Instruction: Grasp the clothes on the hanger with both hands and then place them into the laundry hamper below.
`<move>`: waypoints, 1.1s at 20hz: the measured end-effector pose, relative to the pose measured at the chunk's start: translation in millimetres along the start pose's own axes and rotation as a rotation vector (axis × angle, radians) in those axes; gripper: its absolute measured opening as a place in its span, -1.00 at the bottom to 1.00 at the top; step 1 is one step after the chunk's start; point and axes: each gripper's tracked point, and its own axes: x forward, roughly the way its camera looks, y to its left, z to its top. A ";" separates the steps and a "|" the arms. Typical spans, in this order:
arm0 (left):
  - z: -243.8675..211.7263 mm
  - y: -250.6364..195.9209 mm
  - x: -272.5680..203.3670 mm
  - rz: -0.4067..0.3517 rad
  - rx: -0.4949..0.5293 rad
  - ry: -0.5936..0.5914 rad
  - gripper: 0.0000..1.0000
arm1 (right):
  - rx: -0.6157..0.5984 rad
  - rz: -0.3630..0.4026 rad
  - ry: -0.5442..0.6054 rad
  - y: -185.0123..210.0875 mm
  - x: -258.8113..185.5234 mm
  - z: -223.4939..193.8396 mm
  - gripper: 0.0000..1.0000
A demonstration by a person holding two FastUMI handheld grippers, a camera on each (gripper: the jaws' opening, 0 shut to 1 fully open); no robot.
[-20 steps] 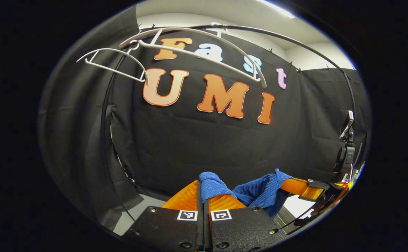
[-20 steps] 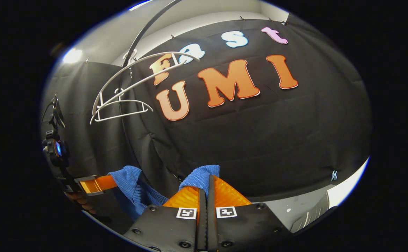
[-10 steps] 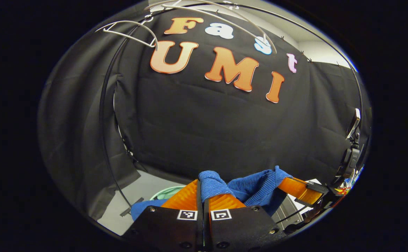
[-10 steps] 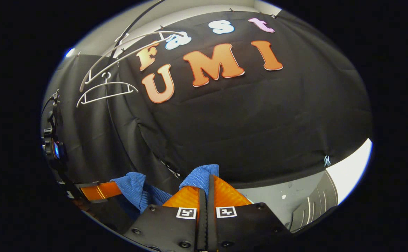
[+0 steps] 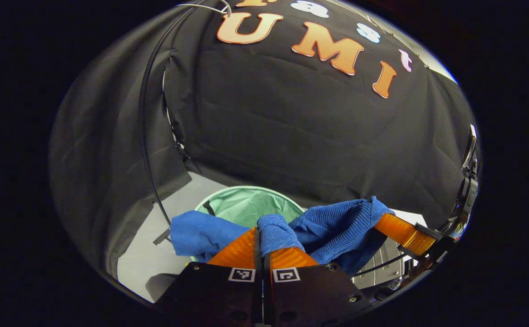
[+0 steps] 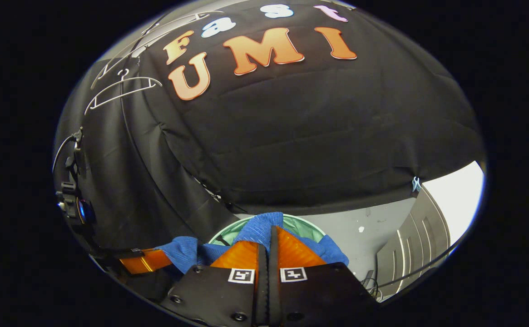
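The left gripper (image 5: 263, 238) has its two fingers pressed together with a bunched fold of the blue knitted garment (image 5: 337, 227) pinched between them; the fold rises just above the fingertips. From there the garment runs across to the right gripper (image 5: 384, 222), seen farther off at the lower right of the left gripper view, where its fingers hold the other end of the cloth. Another part of the garment hangs to the left of the left gripper's fingers, over the hamper's near rim.

In the right gripper view, the right gripper (image 6: 269, 236) is likewise closed tight, a fold of the garment (image 6: 259, 227) clamped between its fingers and sticking up past the tips. More of the blue cloth spreads to either side below the fingers, and to the lower left it reaches the left gripper (image 6: 155, 259), whose fingers grip it.

Both grippers point forward and somewhat downward, side by side, with the garment stretched loosely between them. Beneath the cloth sits the pale green laundry hamper (image 5: 246, 204), round and open, standing on a light grey floor (image 5: 141, 268). The garment hangs above the hamper's opening, partly covering it.

White hangers (image 6: 119, 91) hang high up at the top left of the right gripper view, bare.
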 end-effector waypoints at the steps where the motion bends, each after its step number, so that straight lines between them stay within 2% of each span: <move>1: -7.3 -0.2 4.2 0.002 0.007 0.018 -0.97 | 0.001 -0.003 0.017 -3.8 3.0 -7.5 -0.85; 7: -56.9 -1.3 29.6 0.017 0.033 0.150 -0.98 | -0.033 -0.067 0.121 -26.4 29.0 -57.4 -0.85; 10: -80.1 6.2 44.1 0.030 0.015 0.219 -0.97 | -0.034 -0.077 0.171 -33.0 40.5 -76.8 -0.85; 11: -87.4 10.8 47.6 0.041 0.016 0.243 -0.98 | -0.034 -0.082 0.190 -36.6 45.3 -86.2 -0.95; 12: -95.7 16.1 52.6 0.054 0.015 0.266 -0.97 | -0.033 -0.088 0.210 -38.5 51.4 -92.6 -0.85; 17: -107.0 34.1 65.9 0.104 -0.011 0.336 -0.96 | -0.015 -0.106 0.301 -44.8 78.6 -130.9 -0.84; 22: -114.5 40.7 73.0 0.119 -0.021 0.374 -0.94 | -0.029 -0.133 0.364 -53.8 94.1 -152.1 -0.80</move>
